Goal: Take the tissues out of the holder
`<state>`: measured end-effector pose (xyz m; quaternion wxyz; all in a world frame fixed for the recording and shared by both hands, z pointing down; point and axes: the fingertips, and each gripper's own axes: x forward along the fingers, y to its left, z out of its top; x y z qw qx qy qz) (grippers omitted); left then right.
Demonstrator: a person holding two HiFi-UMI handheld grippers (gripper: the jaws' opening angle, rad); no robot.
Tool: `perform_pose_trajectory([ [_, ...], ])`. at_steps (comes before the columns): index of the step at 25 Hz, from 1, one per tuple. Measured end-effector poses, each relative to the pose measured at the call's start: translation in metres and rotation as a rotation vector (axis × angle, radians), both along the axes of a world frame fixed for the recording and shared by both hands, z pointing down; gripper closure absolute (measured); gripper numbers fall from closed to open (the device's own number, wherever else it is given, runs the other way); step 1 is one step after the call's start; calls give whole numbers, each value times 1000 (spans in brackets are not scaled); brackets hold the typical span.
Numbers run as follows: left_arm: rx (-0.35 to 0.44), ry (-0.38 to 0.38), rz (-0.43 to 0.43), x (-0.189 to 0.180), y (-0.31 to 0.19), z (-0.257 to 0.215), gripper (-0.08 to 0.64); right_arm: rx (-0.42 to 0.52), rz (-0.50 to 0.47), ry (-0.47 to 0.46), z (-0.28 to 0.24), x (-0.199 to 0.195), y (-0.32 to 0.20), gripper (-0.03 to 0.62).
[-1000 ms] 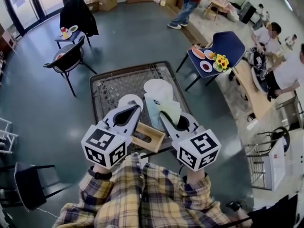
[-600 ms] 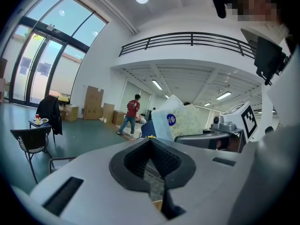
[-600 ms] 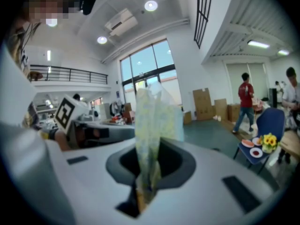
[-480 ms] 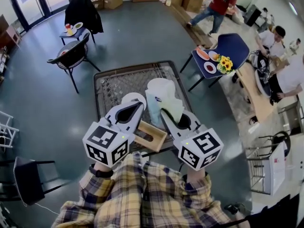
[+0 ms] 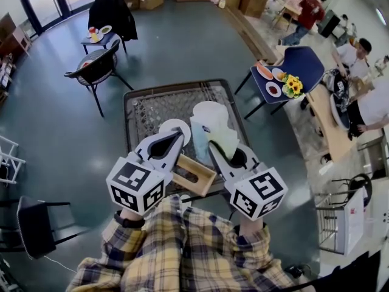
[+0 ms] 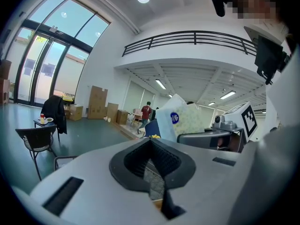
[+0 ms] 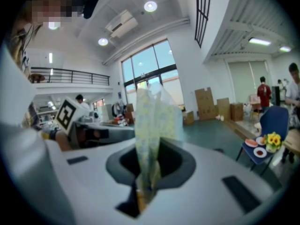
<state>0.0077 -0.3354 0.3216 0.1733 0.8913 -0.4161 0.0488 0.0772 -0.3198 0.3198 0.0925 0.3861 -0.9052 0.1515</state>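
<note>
My right gripper [image 5: 217, 146] is shut on a soft pack of tissues [image 5: 213, 126] and holds it upright above the table. In the right gripper view the pack [image 7: 152, 125] stands pinched between the jaws of the right gripper [image 7: 145, 184]. The wooden tissue holder [image 5: 192, 175] lies on the table's near edge, between and below the two grippers. To the pack's left, my left gripper [image 5: 165, 145] is shut with nothing in it; its view shows the left gripper's [image 6: 152, 175] jaws closed, with the pack [image 6: 187, 121] to its right.
The table is a dark metal mesh one [image 5: 146, 108] with a white round plate [image 5: 175, 127] by the left gripper's tip. A blue chair [image 5: 292, 66] holding dishes and flowers stands to the right, and black chairs [image 5: 97, 69] stand at the back left. People are at the right side.
The pack and both grippers have barely moved in the head view. A person in red at the back has walked off to the right.
</note>
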Motion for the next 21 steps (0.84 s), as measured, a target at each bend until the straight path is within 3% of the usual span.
perform_pose_trajectory([
  [21,4,-11,-4,-3,0,1,545,5,-26,28,3,-6,2,541],
])
